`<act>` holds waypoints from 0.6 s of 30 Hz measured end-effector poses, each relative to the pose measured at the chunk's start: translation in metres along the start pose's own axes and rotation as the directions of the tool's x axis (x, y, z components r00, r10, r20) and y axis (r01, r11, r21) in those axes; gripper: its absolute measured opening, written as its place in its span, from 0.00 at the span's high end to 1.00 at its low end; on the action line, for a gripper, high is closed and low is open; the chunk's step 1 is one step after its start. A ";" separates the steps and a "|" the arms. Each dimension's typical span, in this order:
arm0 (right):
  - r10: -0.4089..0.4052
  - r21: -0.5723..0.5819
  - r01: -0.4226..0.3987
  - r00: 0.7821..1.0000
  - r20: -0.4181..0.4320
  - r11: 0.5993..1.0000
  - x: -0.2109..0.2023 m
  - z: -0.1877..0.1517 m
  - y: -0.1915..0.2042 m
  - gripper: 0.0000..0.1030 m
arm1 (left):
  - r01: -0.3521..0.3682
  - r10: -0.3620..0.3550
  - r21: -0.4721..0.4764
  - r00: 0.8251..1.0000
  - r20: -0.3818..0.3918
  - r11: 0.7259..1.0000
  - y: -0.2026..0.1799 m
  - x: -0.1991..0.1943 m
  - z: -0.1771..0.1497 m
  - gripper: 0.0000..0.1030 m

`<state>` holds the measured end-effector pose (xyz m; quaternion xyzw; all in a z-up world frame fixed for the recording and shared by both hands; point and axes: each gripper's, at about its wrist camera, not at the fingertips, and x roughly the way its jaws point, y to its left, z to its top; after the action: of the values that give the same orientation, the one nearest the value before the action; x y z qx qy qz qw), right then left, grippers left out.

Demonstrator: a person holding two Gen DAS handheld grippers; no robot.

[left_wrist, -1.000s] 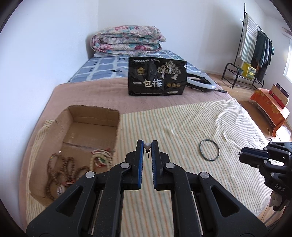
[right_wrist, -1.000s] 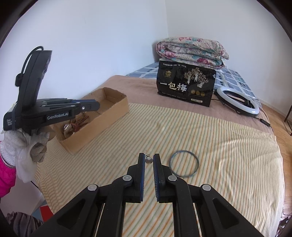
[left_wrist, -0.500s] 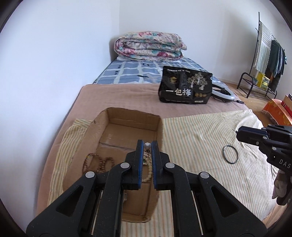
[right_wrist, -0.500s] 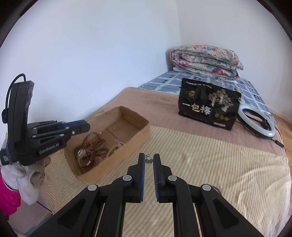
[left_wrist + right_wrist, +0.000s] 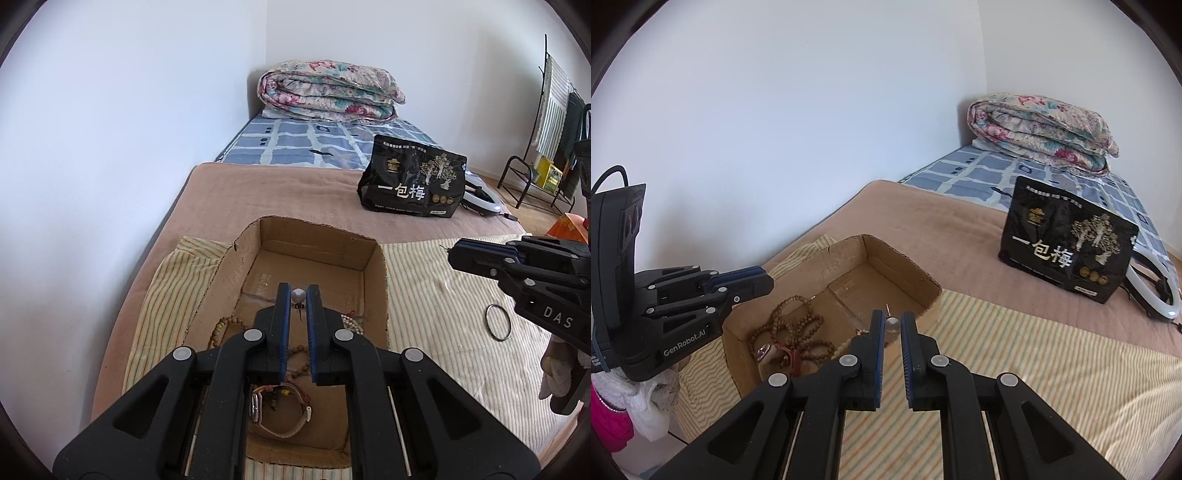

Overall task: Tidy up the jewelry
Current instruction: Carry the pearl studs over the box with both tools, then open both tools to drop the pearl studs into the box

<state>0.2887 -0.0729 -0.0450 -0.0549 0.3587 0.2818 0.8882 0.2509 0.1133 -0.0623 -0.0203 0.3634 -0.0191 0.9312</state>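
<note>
Both moved over cardboard box [image 5: 317,240], left hand-held gripper [image 5: 298,295] pinching pearl earring [image 5: 298,295]

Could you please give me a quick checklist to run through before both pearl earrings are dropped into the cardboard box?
1. Left tool shut on small white pearl earring: ok.
2. Right tool shut on second pearl earring: ok.
3. Left tool over open brown cardboard box: ok.
4. Right tool past the box rim: cannot tell.
5. Bare box floor ahead of brown bead strands: ok.
6. Thin dark ring boxed: not ok, on striped cloth.
</note>
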 end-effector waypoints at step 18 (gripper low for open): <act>0.051 0.009 -0.050 0.998 -0.032 0.999 0.057 0.020 0.010 0.93 | -0.016 0.016 -0.015 1.000 -0.026 1.000 0.013 0.022 -0.002 0.94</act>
<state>0.3291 -0.0325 -0.0671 -0.0466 0.3753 0.3017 0.8752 0.2657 0.1254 -0.0796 -0.0241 0.3758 -0.0093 0.9263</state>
